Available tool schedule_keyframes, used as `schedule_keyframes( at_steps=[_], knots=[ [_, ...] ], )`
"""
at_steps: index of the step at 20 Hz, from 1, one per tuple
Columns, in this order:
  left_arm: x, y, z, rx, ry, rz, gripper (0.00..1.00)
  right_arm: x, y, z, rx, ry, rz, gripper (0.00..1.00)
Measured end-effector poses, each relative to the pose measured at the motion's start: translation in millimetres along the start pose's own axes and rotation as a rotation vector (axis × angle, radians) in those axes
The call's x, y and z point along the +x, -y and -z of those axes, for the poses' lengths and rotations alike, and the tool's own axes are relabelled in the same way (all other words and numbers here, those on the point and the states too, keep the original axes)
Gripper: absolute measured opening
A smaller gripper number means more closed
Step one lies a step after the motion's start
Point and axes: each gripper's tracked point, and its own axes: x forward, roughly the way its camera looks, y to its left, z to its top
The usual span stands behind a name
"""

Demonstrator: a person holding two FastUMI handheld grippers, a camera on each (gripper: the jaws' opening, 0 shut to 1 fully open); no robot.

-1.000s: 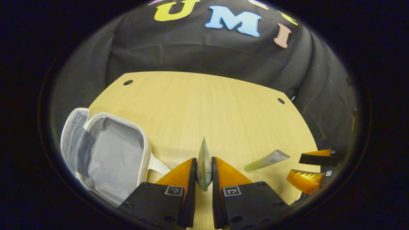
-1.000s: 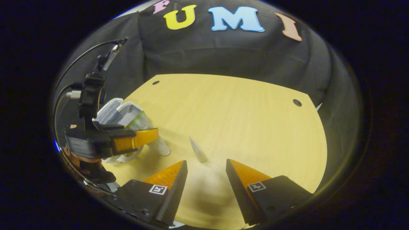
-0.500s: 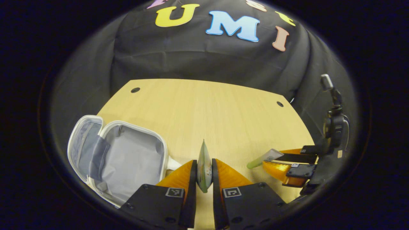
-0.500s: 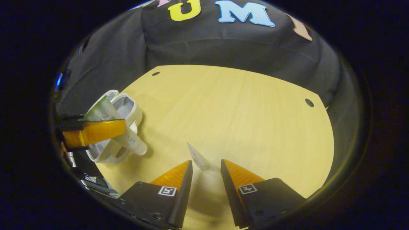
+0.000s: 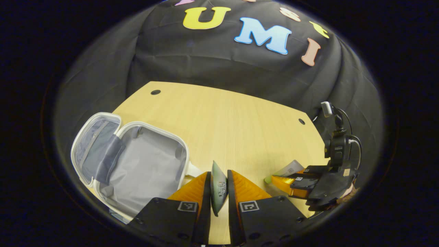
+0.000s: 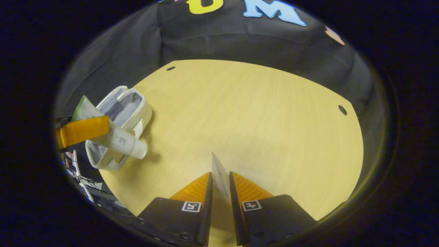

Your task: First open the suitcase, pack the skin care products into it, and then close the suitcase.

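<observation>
The small white suitcase [image 5: 144, 168] lies open on the wooden table [image 5: 240, 120], its grey lining showing and its lid [image 5: 92, 144] folded to the left. My left gripper [image 5: 218, 174] is shut on a green and white tube [image 5: 218, 187], just right of the case. In the right gripper view that tube [image 6: 118, 139] hangs tilted over the case's [image 6: 128, 108] near rim, held by the left gripper [image 6: 103, 127]. My right gripper [image 6: 220, 175] is shut on a small pale tube [image 6: 219, 173] low over the table [image 6: 257, 113]. The left gripper view shows the right gripper [image 5: 276, 176] holding that tube [image 5: 288, 169].
Two dark round holes [image 5: 155, 92] [image 5: 301, 121] mark the table's far corners. Black cloth hangs close behind the table. The table's right edge runs just beyond the right gripper. Cables and gear [image 6: 77, 168] sit below the table's left edge.
My right gripper has moved onto the small tube and shut on it. My left gripper, still holding the green and white tube, has moved nearer the open case.
</observation>
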Motion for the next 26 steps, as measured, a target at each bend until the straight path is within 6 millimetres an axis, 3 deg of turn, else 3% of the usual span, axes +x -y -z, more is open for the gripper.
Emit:
schedule_keyframes(
  at_steps=[1,2,5,9,10,13,18,22,25,26],
  knots=[
    [-7,-1,1,-0.012,0.004,-0.001,0.3,-10,-7,-2,-0.007,0.011,-0.006,0.28],
    [-17,-6,0,-0.011,0.014,-0.016,0.27,-20,-15,-6,-0.016,0.026,-0.014,0.24],
    [-45,-23,-11,0.01,0.073,-0.057,0.3,-49,-46,-19,-0.031,0.083,-0.064,0.28],
    [-80,-76,-25,-0.03,0.127,-0.117,0.3,-65,-110,-45,-0.075,0.148,-0.146,0.31],
    [-88,-92,-27,-0.044,0.137,-0.13,0.3,-68,-130,-54,-0.086,0.162,-0.178,0.28],
    [-108,-150,-27,-0.065,0.135,-0.195,0.3,-66,-195,-66,-0.117,0.164,-0.287,0.28],
    [-104,-211,-18,-0.051,0.084,-0.277,0.3,-27,-276,-60,-0.126,0.052,-0.389,0.28],
    [-82,-223,-39,-0.056,0.066,-0.25,0.32,-16,-301,-50,-0.115,-0.017,-0.41,0.28],
    [-83,-216,-89,0.002,0.218,-0.231,0.36,-12,-297,-55,-0.09,-0.002,-0.376,0.24],
    [-91,-212,-95,0.021,0.258,-0.229,0.57,-13,-296,-58,-0.077,-0.001,-0.371,0.28]
  ],
)
